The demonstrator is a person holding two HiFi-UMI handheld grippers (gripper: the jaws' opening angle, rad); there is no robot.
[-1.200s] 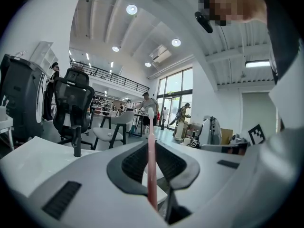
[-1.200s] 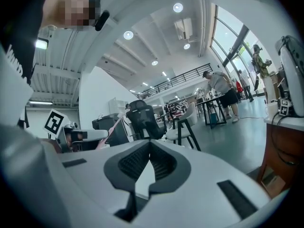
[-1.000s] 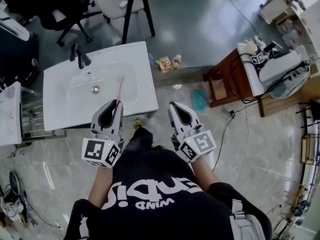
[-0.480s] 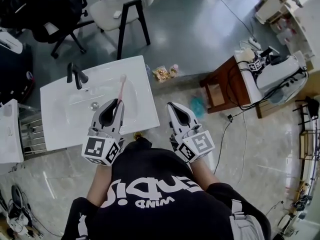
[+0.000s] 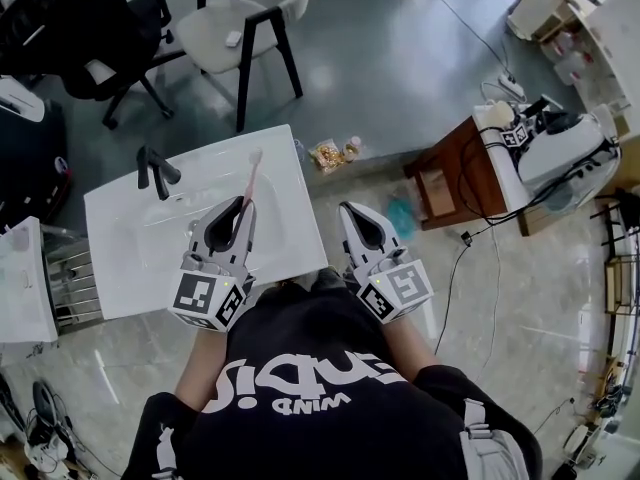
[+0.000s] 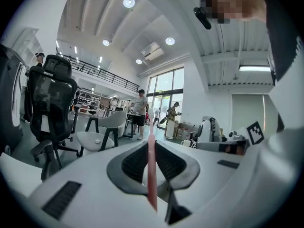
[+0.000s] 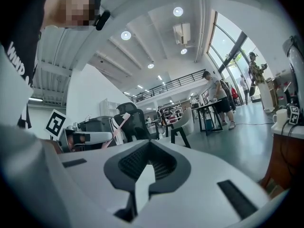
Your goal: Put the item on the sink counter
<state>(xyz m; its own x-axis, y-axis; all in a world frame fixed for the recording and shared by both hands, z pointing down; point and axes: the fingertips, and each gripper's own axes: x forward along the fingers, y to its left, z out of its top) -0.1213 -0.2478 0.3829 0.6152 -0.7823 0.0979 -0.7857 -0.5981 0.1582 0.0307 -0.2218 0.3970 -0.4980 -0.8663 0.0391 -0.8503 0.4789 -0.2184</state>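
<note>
My left gripper [image 5: 240, 213] is shut on a pink toothbrush [image 5: 250, 176], which sticks out forward past the jaw tips, bristle end away from me. It hangs over the white sink counter [image 5: 290, 208], above the right side of the basin, with the black faucet [image 5: 155, 171] at the counter's back left. In the left gripper view the toothbrush handle [image 6: 151, 170] runs up between the dark pads [image 6: 135, 163]. My right gripper [image 5: 352, 216] is shut with nothing in it, just off the counter's right edge. The toothbrush [image 7: 118, 126] also shows in the right gripper view.
A white chair [image 5: 232, 23] and a black office chair [image 5: 70, 38] stand behind the sink. A second white basin [image 5: 22, 283] is at the left. Snack bags [image 5: 330, 154] lie on the floor. At the right a wooden table [image 5: 470, 163] holds equipment, with cables [image 5: 480, 258] on the floor.
The sink counter has drawn nearer beneath me. Both grippers now reach further over it, the left still gripping the toothbrush.
</note>
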